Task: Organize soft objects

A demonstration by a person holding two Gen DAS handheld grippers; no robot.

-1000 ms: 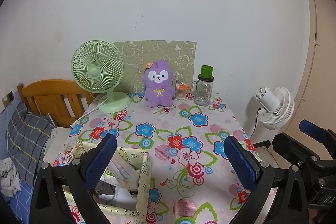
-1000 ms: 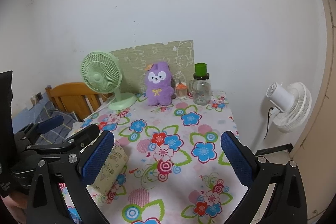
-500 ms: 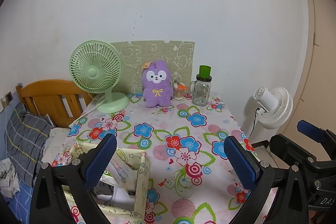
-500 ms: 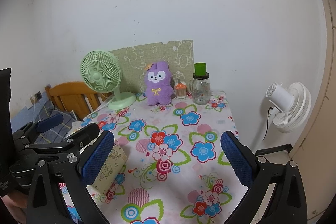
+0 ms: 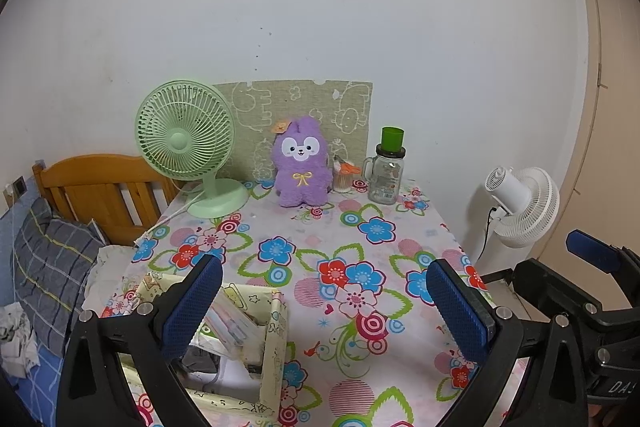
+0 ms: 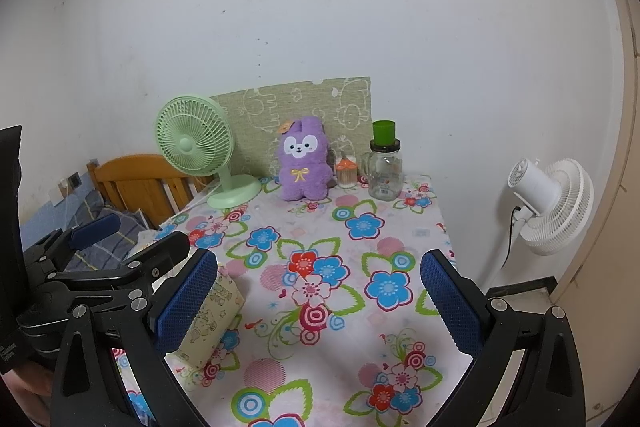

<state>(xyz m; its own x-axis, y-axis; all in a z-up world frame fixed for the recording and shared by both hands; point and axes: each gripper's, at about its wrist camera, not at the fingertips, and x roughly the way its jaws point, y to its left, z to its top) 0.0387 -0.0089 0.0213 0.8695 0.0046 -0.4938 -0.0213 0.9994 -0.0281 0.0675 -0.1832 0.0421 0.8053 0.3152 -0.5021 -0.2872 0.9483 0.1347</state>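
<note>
Ahead, green fan (image 5: 185, 138) flanks purple plush (image 5: 303, 163).

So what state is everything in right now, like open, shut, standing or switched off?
Left tool: open, holding nothing.
Right tool: open, holding nothing.
Purple plush bunny: upright against the back panel.
Green desk fan: upright; running or not, cannot tell.
Glass jar: upright, green cup on top.
Patterned box: open-topped, items inside.
</note>
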